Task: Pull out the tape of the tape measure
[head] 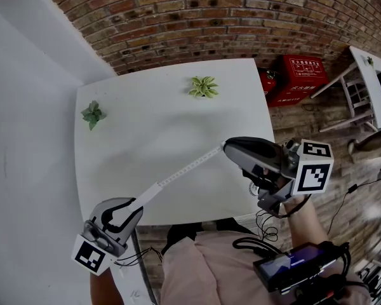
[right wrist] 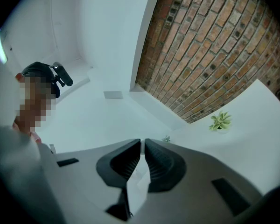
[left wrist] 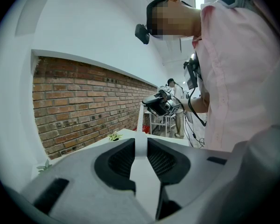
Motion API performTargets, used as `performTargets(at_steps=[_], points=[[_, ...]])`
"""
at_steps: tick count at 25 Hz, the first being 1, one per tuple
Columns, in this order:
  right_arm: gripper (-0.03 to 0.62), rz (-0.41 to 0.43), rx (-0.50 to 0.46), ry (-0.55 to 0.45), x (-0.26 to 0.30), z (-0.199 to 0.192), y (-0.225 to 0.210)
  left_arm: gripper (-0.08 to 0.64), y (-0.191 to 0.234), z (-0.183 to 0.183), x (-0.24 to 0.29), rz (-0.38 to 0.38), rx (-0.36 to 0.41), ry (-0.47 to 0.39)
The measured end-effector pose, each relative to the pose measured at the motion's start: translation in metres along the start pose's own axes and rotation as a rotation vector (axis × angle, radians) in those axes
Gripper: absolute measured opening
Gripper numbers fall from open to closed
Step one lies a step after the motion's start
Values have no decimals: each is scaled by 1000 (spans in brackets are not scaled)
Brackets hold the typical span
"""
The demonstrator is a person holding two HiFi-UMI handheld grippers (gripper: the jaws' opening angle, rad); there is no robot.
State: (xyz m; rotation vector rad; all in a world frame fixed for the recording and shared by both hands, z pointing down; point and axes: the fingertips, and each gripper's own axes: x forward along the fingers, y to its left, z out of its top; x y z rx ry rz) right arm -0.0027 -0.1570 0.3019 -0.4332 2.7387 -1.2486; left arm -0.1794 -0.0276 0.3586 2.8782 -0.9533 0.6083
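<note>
A thin white tape stretches in the air over the white table, from lower left to right. My left gripper at the lower left is shut on the tape measure's white body. In the left gripper view that body fills the gap between the jaws of my left gripper, and the tape runs up from it to the right gripper. My right gripper is shut on the tape's far end. In the right gripper view the white strip is pinched between the nearly touching pads of my right gripper.
Two small potted plants stand on the table's far part. A brick wall lies behind it. A red box and a white rack sit on the floor to the right. A cabled device hangs at the person's waist.
</note>
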Motion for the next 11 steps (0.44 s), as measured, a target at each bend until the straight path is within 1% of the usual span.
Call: performTargets(at_steps=[11], points=[[35, -1, -3, 2, 0, 0, 0, 87, 0, -1, 0, -1, 0, 4]])
